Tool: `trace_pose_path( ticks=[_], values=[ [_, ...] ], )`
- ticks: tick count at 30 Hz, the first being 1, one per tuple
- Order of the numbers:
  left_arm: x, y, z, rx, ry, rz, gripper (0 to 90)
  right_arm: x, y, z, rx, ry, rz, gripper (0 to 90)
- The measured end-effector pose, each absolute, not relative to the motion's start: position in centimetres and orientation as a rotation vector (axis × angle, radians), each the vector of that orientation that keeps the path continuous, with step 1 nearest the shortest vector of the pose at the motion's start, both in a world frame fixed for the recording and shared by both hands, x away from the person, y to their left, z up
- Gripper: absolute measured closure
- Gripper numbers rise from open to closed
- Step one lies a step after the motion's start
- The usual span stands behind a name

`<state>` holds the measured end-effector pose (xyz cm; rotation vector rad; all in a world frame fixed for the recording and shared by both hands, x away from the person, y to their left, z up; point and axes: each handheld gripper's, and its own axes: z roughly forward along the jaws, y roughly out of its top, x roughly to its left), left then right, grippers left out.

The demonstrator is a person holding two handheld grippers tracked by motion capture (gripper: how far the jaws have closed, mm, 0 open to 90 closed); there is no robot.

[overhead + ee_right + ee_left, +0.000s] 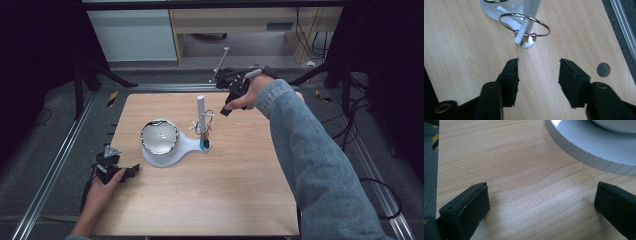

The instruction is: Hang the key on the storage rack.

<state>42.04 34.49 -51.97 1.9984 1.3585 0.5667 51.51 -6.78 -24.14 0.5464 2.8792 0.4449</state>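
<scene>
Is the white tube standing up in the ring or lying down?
Standing up. The white tube rises upright through the metal ring, and the right gripper beside it has open jaws, apart from it.

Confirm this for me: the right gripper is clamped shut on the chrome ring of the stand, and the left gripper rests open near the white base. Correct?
Not quite. The right gripper is open and holds nothing; the chrome ring sits beyond its fingers, as the right gripper view shows. The left gripper does rest open near the white base.

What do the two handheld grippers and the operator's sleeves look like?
Both black: left gripper carries a grey three-cornered plate; right gripper has a grey handle bar and black cable. Jaws are flat black blocks with screw holes. Right arm wears a blue denim sleeve.
</scene>
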Motion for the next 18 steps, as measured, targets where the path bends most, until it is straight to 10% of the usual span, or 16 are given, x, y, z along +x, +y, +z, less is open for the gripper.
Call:
trace_pose_path(
  ticks=[18],
  values=[
    [42.0,34.5,-52.0,1.998,1.359,0.567,0.0,52.3,-11.2,-28.3,0.712,2.708,0.592,18.1]
  ],
)
